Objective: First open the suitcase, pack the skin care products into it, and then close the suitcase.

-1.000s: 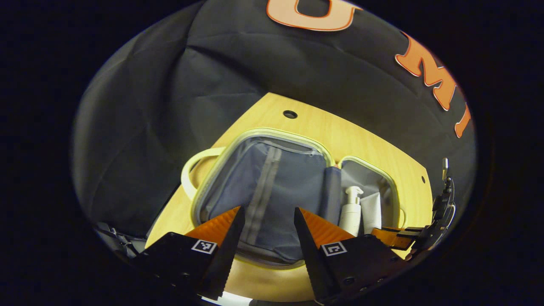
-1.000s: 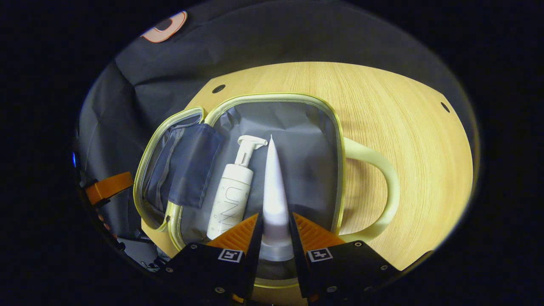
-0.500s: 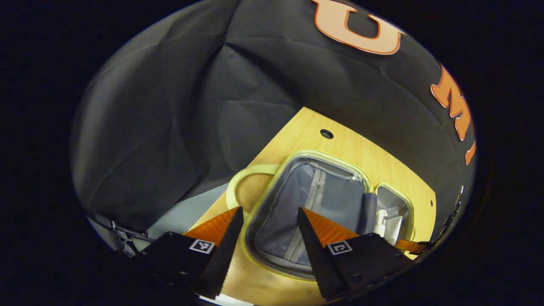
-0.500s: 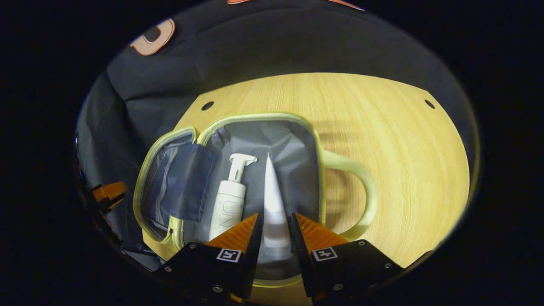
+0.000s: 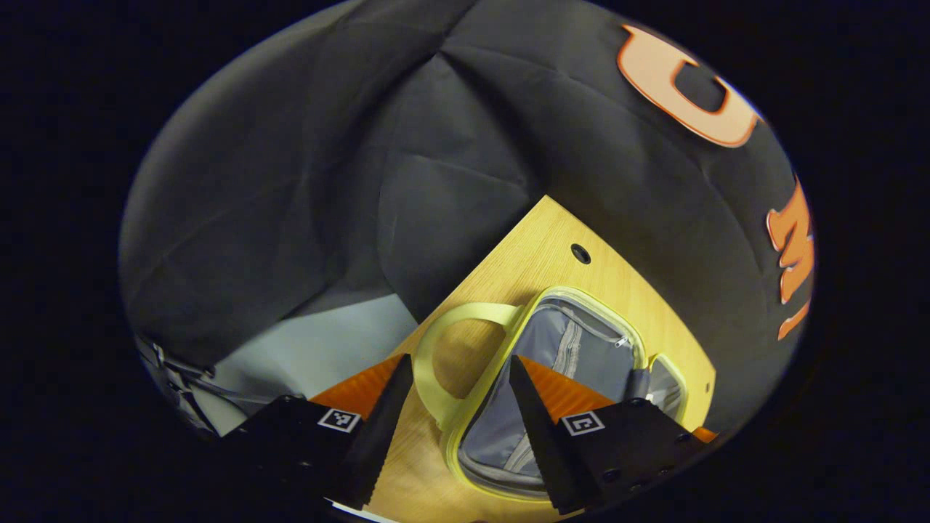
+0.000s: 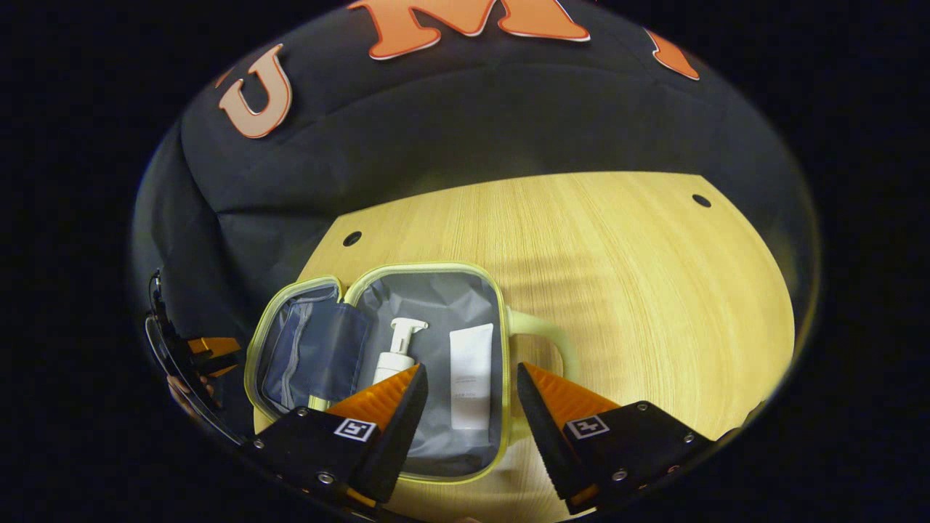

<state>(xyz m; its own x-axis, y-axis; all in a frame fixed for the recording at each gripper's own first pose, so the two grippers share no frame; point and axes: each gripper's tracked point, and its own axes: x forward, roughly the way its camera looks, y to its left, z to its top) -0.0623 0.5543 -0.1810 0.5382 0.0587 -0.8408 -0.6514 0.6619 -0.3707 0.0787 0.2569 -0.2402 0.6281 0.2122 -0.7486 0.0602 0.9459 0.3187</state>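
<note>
Yellow-trimmed suitcase (image 6: pixel 501 407) open, pump bottle (image 6: pixel 394 354) and tube (image 6: pixel 471 378) inside; both grippers (image 6: pixel 465 418) (image 5: pixel 458 414) spread, empty. Next: fold lid (image 6: pixel 305 356) shut.

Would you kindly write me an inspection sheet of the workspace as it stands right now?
Surface: wooden table with small round holes, bare beside the case.
Job's things: suitcase lies open; pump bottle and white tube lie side by side in its right half; zipped flap half is empty.
Clutter: nothing seen.
Grippers: right gripper open above the tube, holding nothing; left gripper open over the case's handle.
Cables: nothing seen.
Surroundings: black cloth wall behind the table.
</note>
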